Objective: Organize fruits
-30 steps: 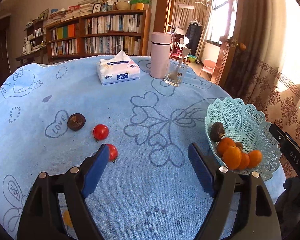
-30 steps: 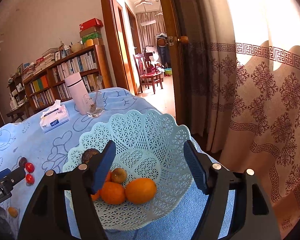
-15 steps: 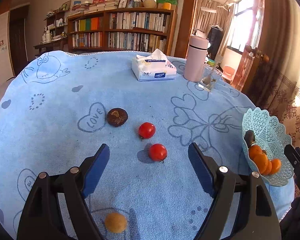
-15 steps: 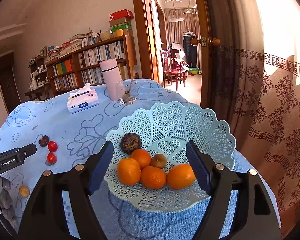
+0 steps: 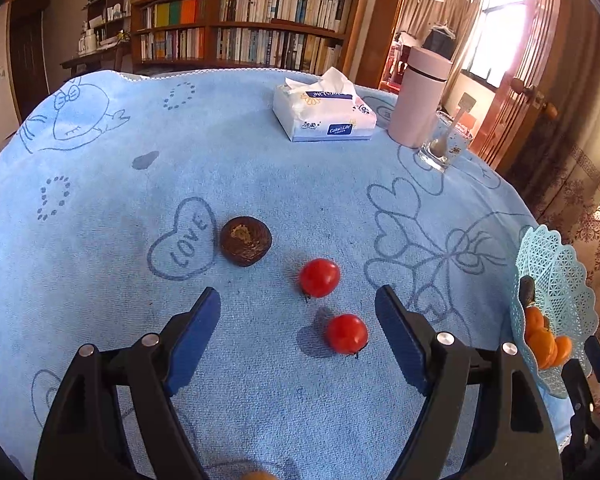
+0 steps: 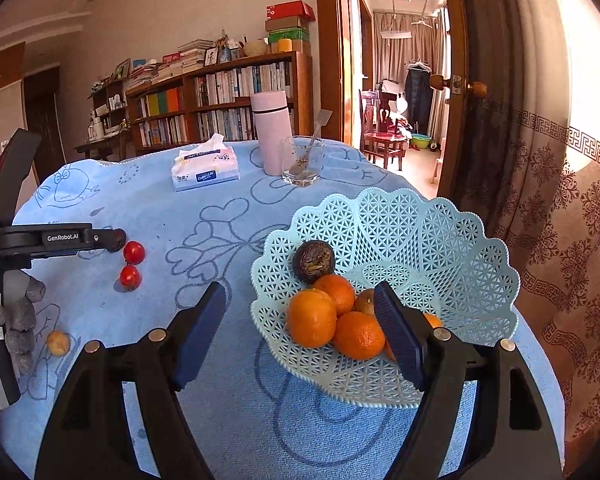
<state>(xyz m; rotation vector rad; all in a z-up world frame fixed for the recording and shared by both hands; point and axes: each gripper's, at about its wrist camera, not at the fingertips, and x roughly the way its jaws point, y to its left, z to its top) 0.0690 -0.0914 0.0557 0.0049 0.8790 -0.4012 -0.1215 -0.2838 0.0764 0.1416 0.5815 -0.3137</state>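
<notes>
Two red tomatoes (image 5: 319,277) (image 5: 347,333) and a dark brown fruit (image 5: 245,241) lie on the blue cloth. My left gripper (image 5: 298,312) is open and empty, hovering just before the nearer tomato. A small yellow-brown fruit (image 6: 57,342) lies near the table's front. The pale blue lattice basket (image 6: 452,240) holds several oranges (image 6: 312,318), a dark fruit (image 6: 313,261) and a small brown one. My right gripper (image 6: 300,312) is open and empty, above the basket's near left rim. The basket (image 5: 556,276) also shows at the right of the left wrist view.
A tissue pack (image 5: 324,118), a pink flask (image 5: 420,96) and a glass with a spoon (image 5: 444,146) stand at the far side. The table edge runs close behind the basket, with a curtain (image 6: 560,208) and doorway beyond. Bookshelves line the back wall.
My left gripper has swung left and closer to the tomatoes, now framing them. My right gripper has drawn back and left from over the basket. Both stayed open.
</notes>
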